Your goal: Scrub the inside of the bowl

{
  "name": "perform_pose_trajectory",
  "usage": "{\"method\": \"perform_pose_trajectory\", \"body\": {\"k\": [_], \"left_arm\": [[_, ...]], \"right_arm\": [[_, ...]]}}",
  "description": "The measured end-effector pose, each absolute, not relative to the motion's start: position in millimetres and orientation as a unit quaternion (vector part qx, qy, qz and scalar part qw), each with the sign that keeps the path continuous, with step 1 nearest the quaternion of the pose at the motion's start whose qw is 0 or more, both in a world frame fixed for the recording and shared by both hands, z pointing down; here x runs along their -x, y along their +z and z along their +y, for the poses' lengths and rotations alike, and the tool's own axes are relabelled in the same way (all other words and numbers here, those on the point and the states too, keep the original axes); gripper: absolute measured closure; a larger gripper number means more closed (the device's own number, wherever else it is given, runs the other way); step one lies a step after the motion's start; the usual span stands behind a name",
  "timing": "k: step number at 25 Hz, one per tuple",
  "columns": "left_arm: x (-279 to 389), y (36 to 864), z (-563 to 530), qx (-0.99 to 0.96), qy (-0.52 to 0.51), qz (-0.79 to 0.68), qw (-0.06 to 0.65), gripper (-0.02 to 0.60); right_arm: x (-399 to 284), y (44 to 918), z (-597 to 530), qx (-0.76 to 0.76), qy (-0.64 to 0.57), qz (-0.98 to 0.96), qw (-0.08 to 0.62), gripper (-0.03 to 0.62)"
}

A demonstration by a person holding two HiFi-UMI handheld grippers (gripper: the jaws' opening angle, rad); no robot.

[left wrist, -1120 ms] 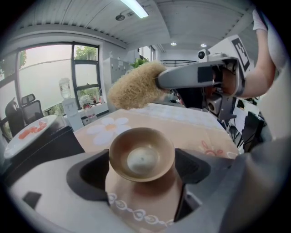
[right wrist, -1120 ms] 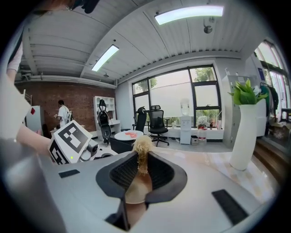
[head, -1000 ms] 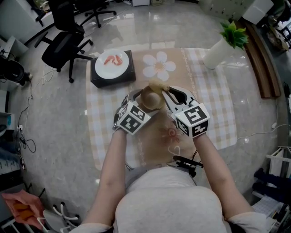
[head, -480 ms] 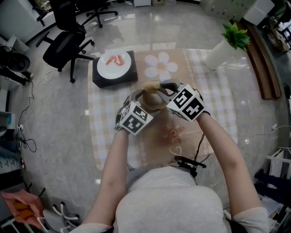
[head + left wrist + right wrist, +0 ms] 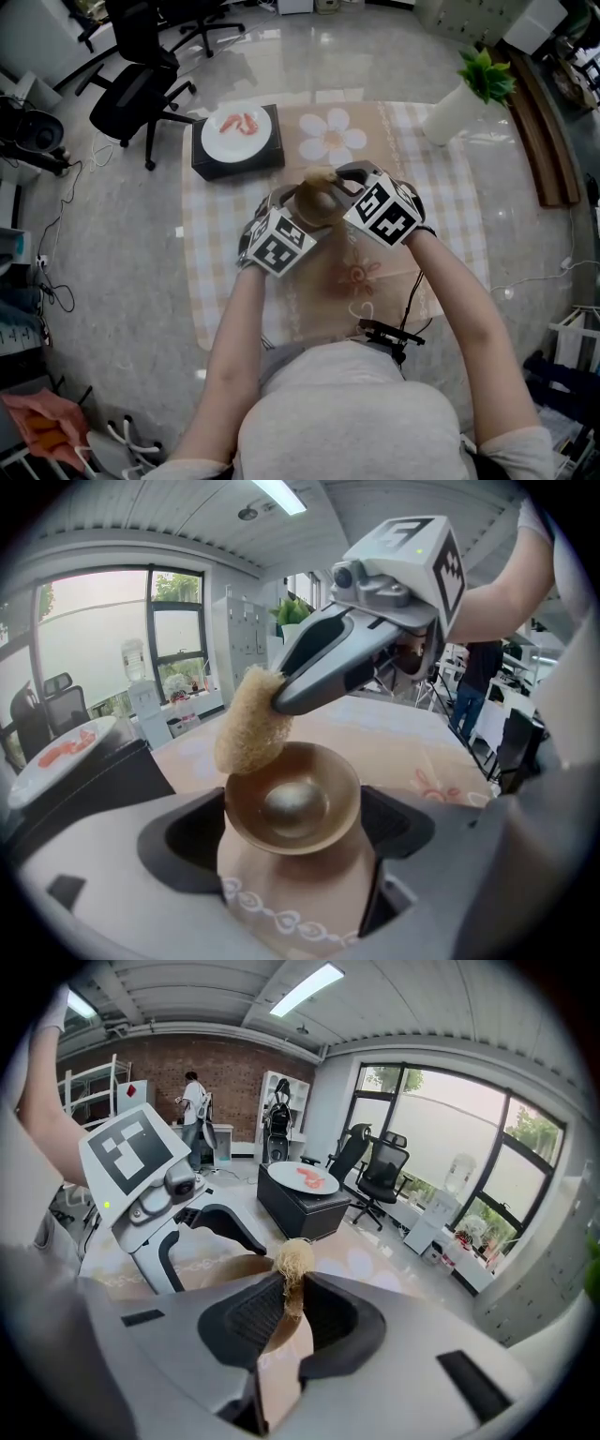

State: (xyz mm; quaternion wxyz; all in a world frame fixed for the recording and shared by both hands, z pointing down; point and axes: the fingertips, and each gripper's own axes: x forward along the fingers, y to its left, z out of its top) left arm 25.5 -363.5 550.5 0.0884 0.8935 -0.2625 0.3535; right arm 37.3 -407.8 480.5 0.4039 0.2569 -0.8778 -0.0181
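Observation:
A small brown bowl is clamped between the jaws of my left gripper, its hollow facing up; in the head view the bowl sits above the table's middle. My right gripper is shut on a tan fibrous scrubber. In the left gripper view that scrubber rests against the bowl's far left rim, with the right gripper reaching in from above right. In the head view, the left gripper and the right gripper meet at the bowl.
A black box at the table's far left carries a white plate with red food. A white vase with a green plant stands far right. The tablecloth is checked. Office chairs stand beyond the table.
My right gripper has swung left and upward over the bowl, bringing the scrubber onto its rim. The left gripper has kept the bowl nearly still.

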Motion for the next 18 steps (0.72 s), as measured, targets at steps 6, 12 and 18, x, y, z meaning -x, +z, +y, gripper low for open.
{"method": "perform_pose_trajectory", "body": {"k": [6, 12, 18], "left_arm": [[-25.2, 551.1, -363.3, -0.893, 0.355, -0.263, 0.089, 0.152], [-24.8, 550.2, -363.9, -0.893, 0.354, -0.264, 0.089, 0.152], [-24.8, 550.3, -363.4, -0.893, 0.354, -0.263, 0.091, 0.152]], "right_arm": [[-56.3, 481.5, -406.0, -0.258, -0.010, -0.872, 0.417, 0.531], [-72.8, 479.5, -396.5, -0.240, -0.004, -0.868, 0.435, 0.531], [-83.1, 481.1, -378.4, -0.195, -0.010, -0.864, 0.463, 0.531]]}}
